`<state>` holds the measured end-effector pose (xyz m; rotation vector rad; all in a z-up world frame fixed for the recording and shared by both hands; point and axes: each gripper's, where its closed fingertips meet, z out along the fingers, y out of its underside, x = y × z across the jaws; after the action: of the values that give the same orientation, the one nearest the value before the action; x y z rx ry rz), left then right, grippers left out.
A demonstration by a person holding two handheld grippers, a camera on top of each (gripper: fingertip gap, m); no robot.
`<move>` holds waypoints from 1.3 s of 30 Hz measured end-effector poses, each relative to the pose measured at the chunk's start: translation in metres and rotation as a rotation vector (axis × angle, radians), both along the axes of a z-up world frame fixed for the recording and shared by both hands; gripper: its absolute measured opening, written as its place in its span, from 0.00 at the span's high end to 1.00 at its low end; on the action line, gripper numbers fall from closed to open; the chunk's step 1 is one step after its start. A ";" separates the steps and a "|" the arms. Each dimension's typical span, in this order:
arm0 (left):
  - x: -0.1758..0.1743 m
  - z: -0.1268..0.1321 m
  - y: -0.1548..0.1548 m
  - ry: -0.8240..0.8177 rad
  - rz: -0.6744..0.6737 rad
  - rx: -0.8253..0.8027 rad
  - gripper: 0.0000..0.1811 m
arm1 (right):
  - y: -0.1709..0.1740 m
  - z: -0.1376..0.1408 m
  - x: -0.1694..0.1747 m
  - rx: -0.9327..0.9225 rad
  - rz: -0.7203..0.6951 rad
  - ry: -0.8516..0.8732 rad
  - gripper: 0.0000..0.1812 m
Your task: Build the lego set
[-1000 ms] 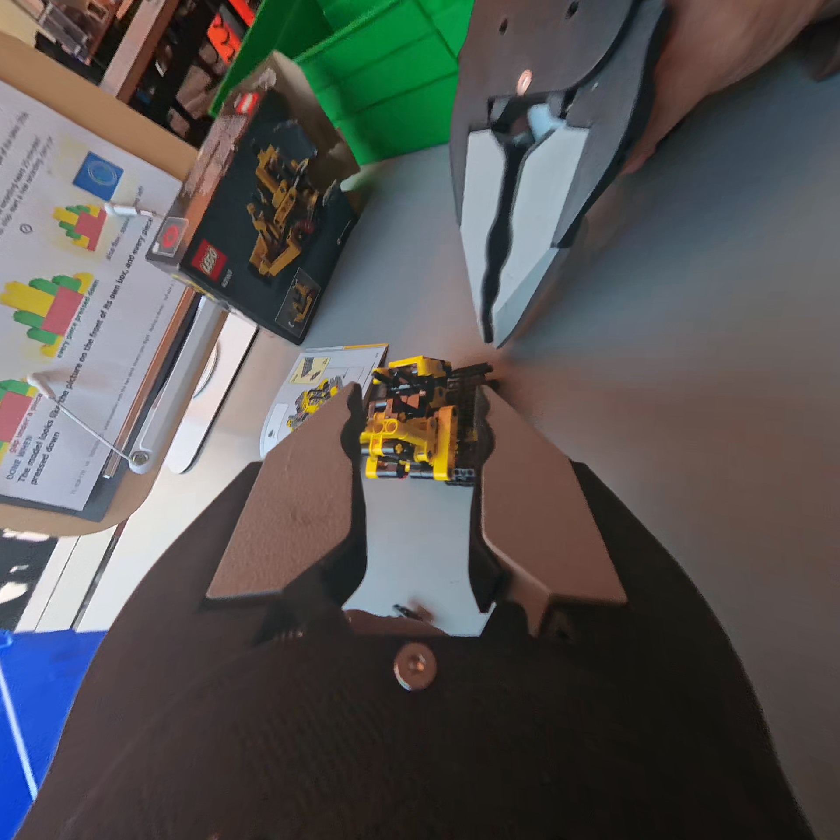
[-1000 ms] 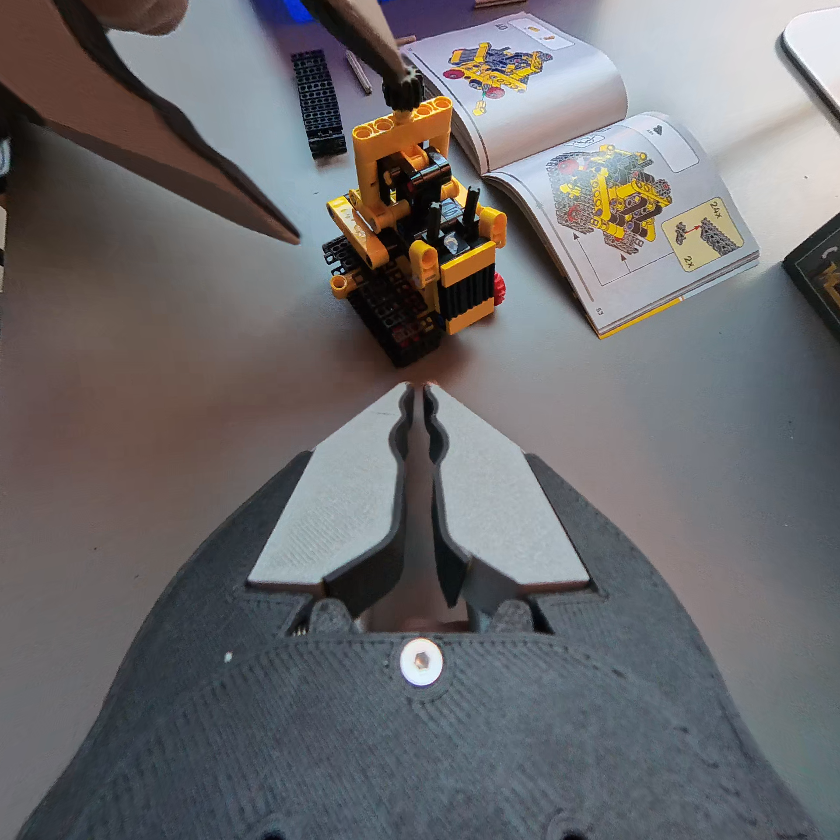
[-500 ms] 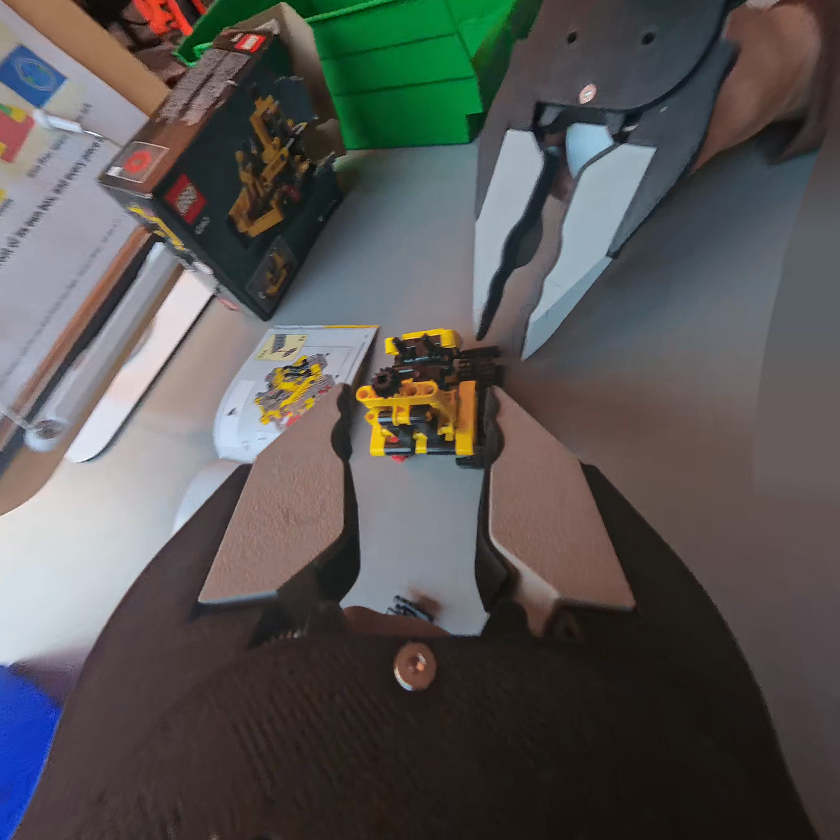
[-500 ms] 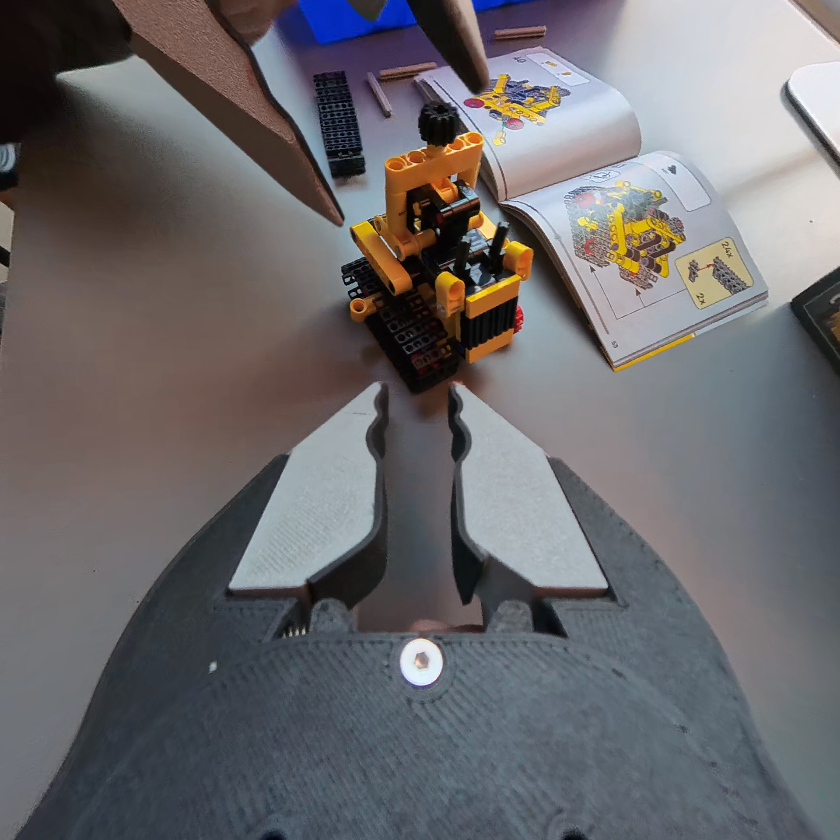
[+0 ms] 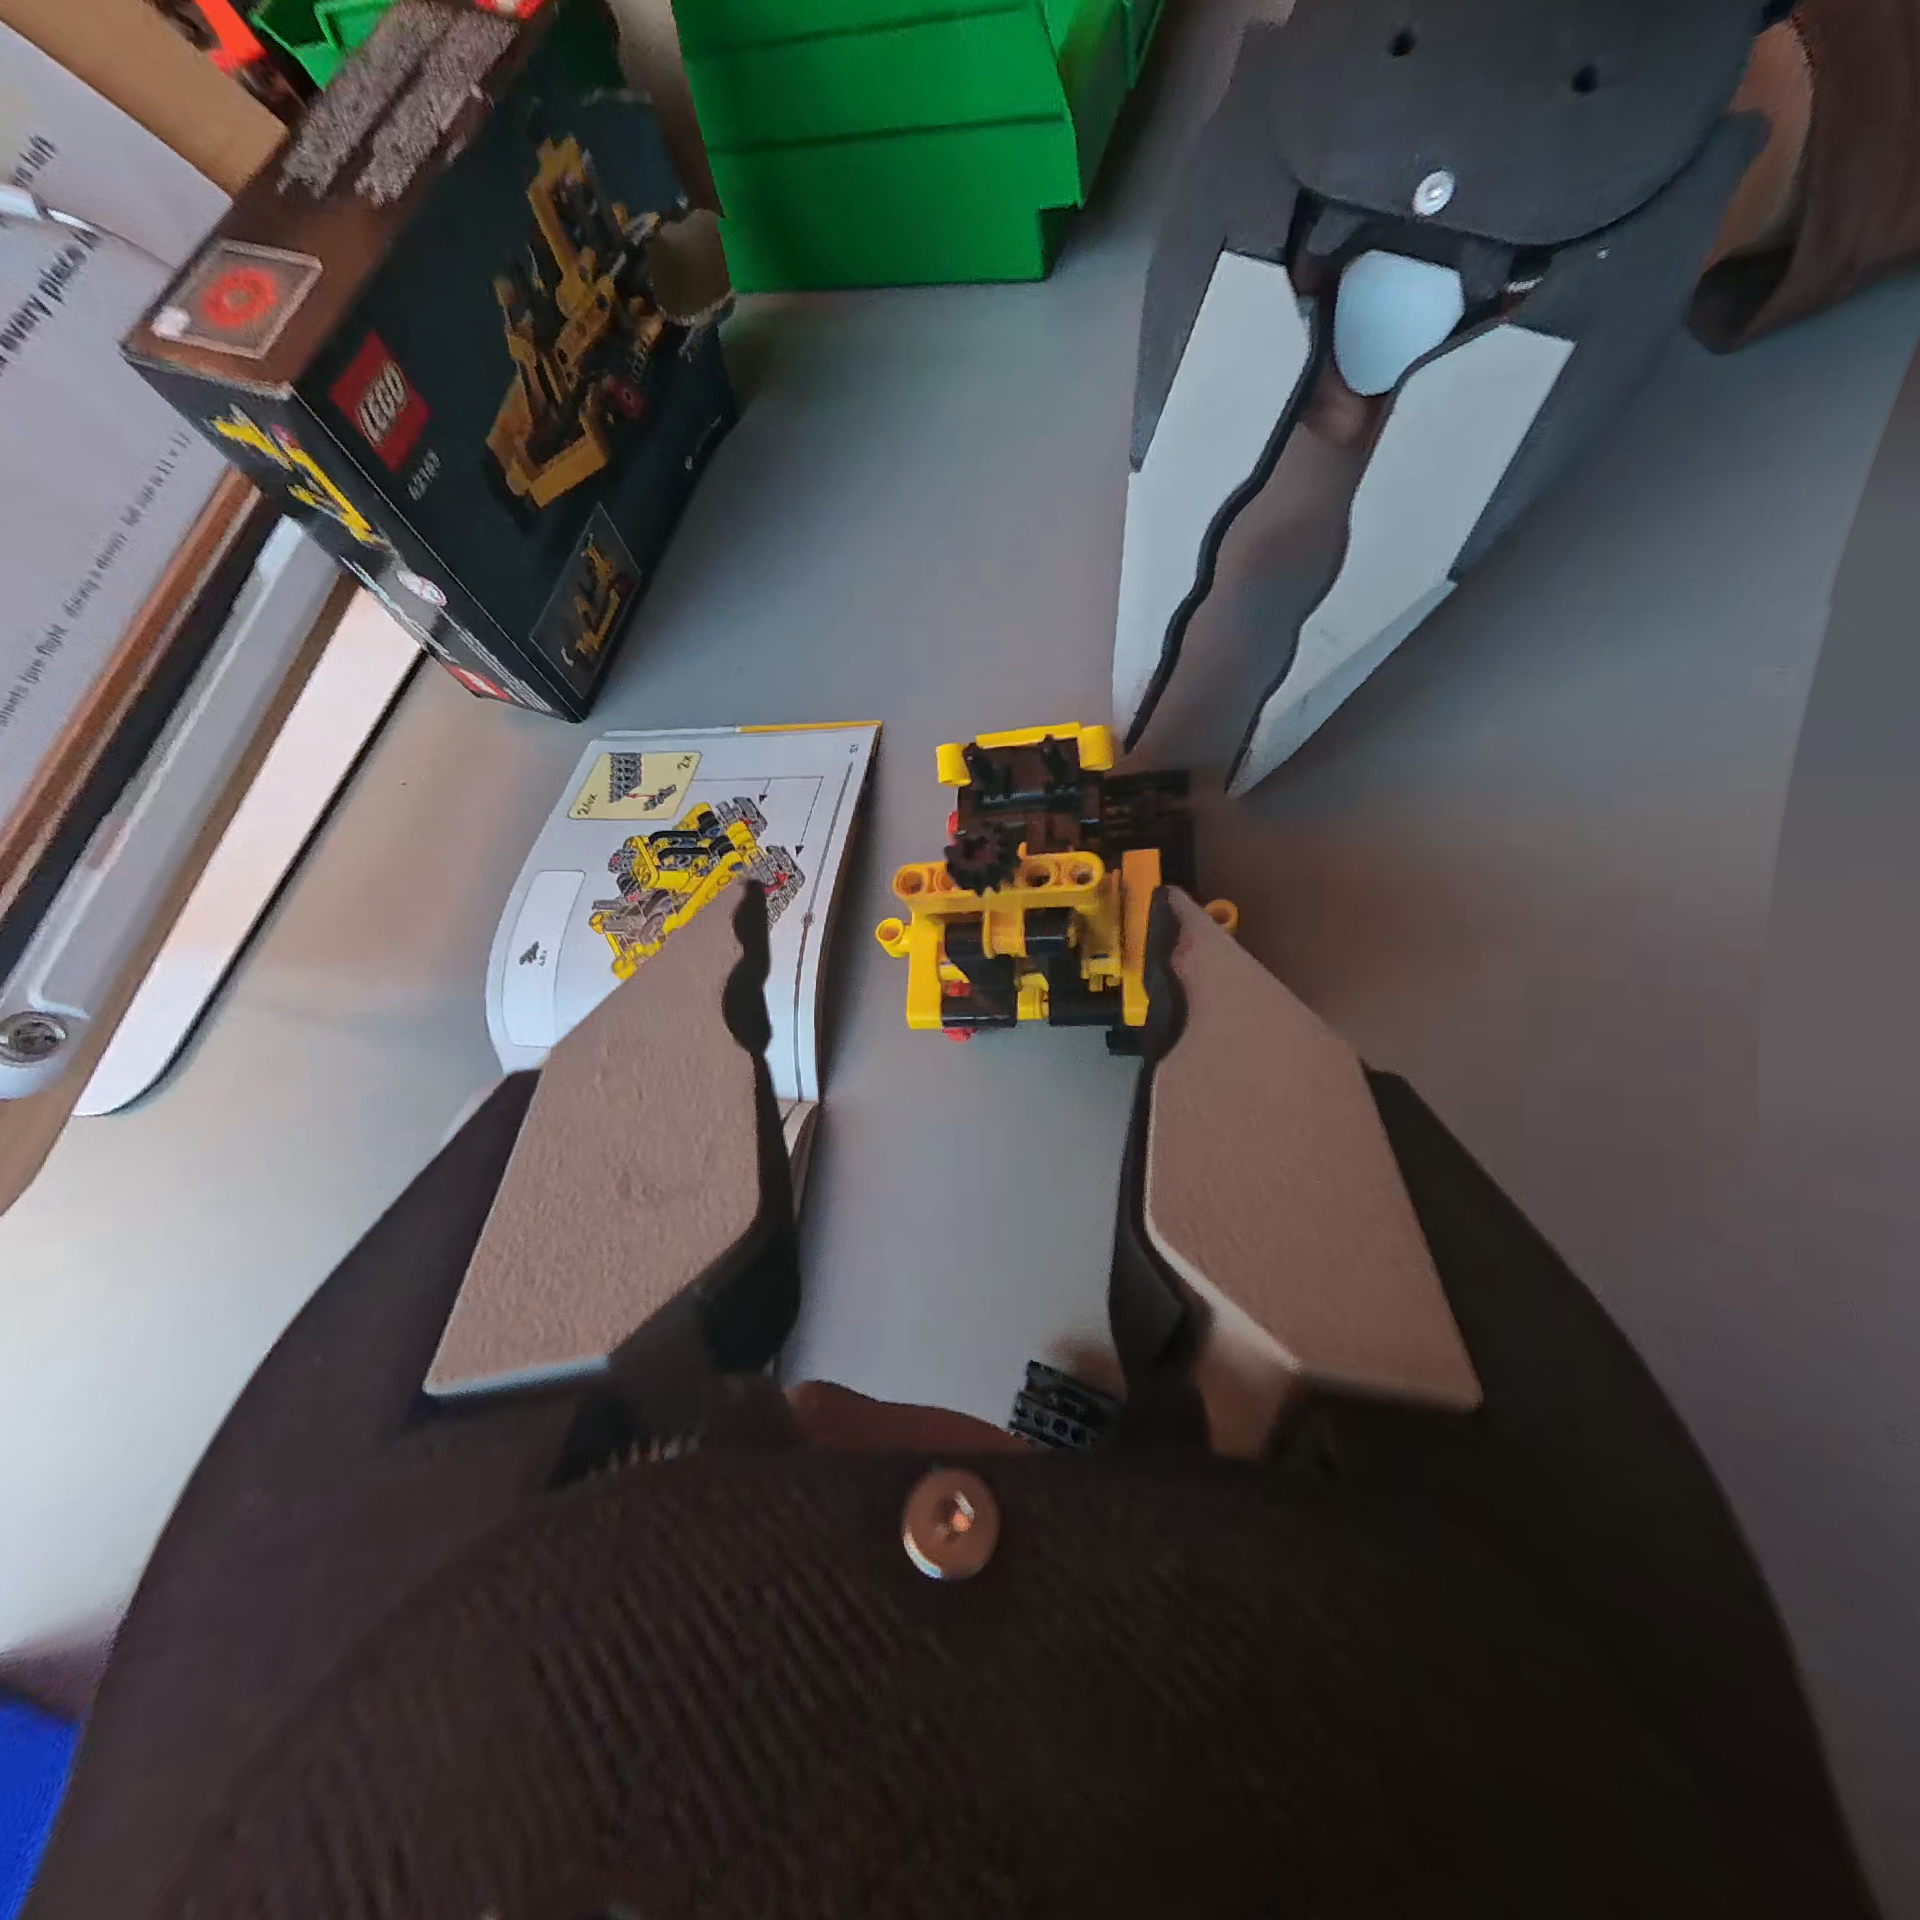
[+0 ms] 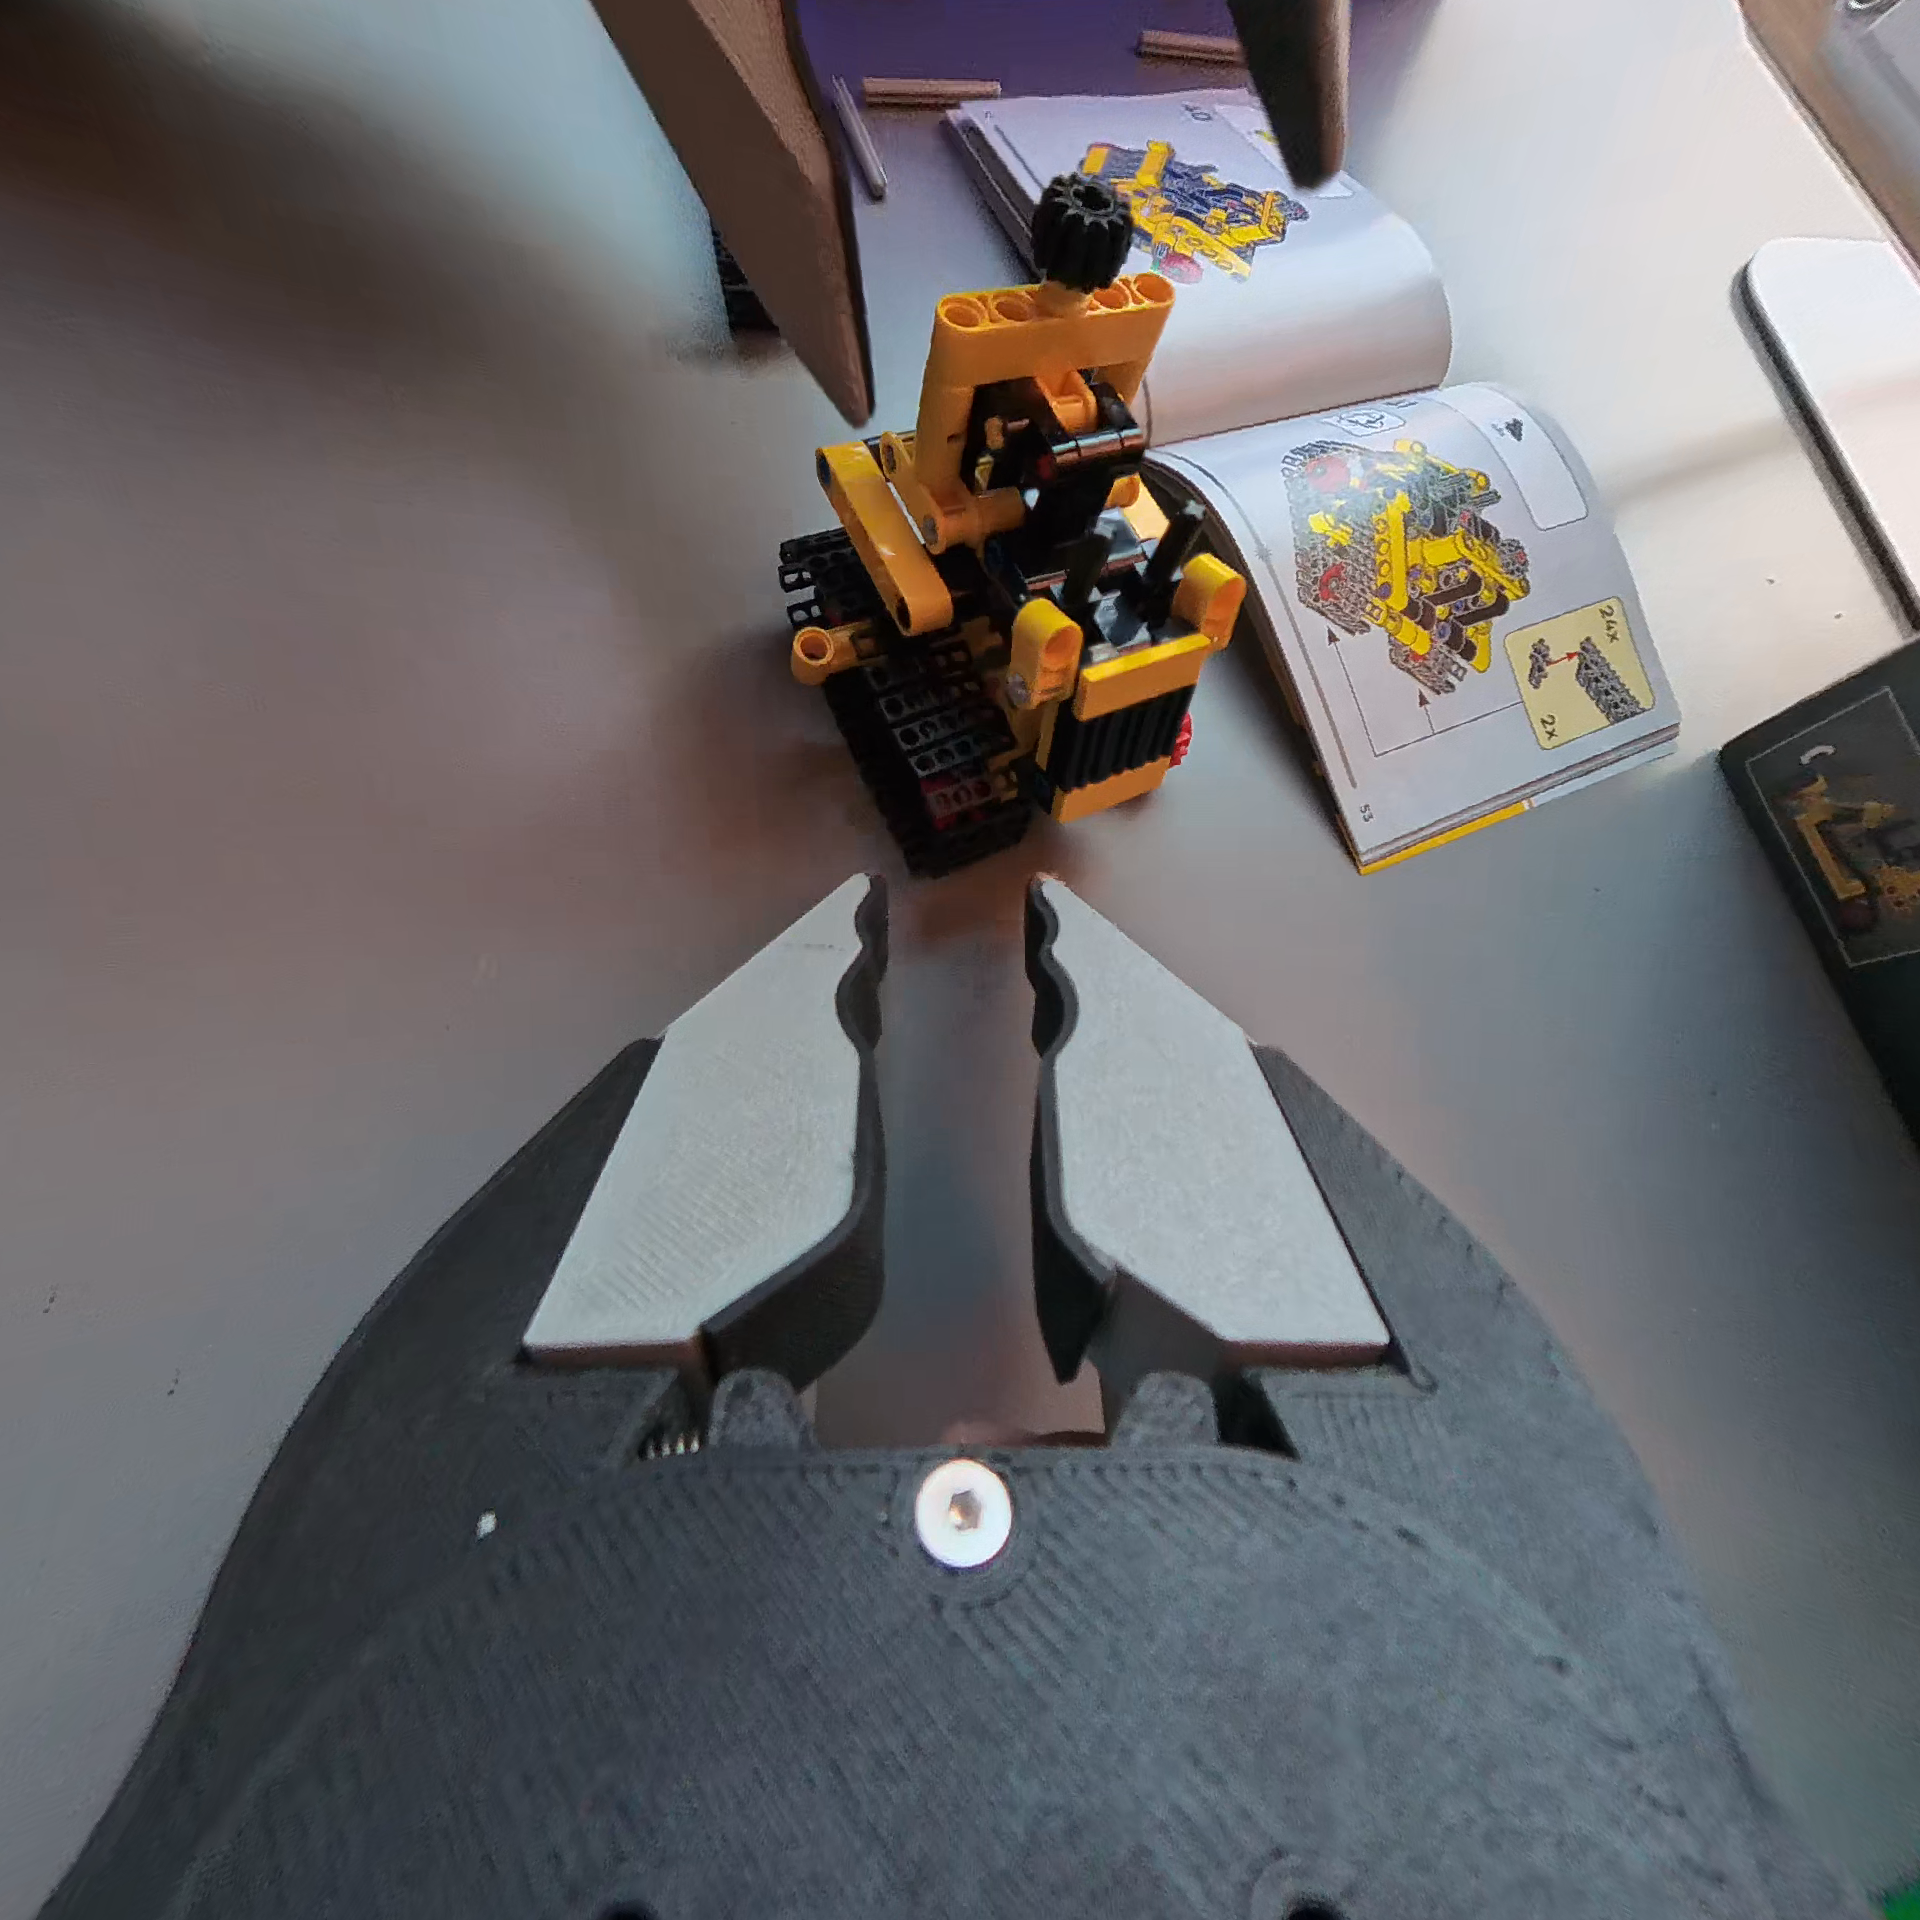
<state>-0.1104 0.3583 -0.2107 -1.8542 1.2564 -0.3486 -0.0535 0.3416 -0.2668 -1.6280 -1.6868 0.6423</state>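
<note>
- The left gripper [image 5: 956, 904], brown-fingered, hangs over the grey table [image 5: 312, 1247] with its jaws spread wide and nothing between them; its right fingertip lies against or just in front of the model's side, and the view does not settle which.
- Under that gripper's base a small black lego piece [image 5: 1060, 1403] shows on the table, mostly hidden.
- The lego bulldozer model [image 6: 997, 582], yellow and black, stands upright on the table between the two grippers, held by neither.
- Its long axis runs from one gripper toward the other: the yellow-and-black grille end [image 6: 1122, 727] points at the right gripper, the tall yellow frame [image 6: 1039, 353] is at the end nearer the left one.
- A black gear [image 6: 1081, 229] sits on top of that frame.
- A black track [image 6: 925, 727] runs along the model's side.
- The right gripper [image 6: 954, 896], grey-fingered, has its jaws parted by a moderate gap and empty, the tips just short of the model's track end.
- The open instruction booklet [image 6: 1455, 582] lies just beside the model.
- The dark lego box [image 5: 447, 416] rests farther off beyond the booklet.
- Green bins [image 5: 894, 135] stand at the far edge in the left wrist view.
</note>
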 end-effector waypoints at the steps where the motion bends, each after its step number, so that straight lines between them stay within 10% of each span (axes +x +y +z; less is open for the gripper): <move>1: -0.001 -0.005 0.002 0.000 0.001 -0.020 0.61 | 0.001 0.000 -0.002 0.003 -0.004 0.001 0.87; 39: 0.012 -0.019 -0.006 -0.055 -0.022 -0.066 0.77 | 0.007 0.002 -0.002 0.078 -0.050 -0.023 0.96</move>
<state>-0.0988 0.3521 -0.2301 -1.8746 1.2425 -0.4545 -0.0554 0.3489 -0.2649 -1.6222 -1.6615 0.5293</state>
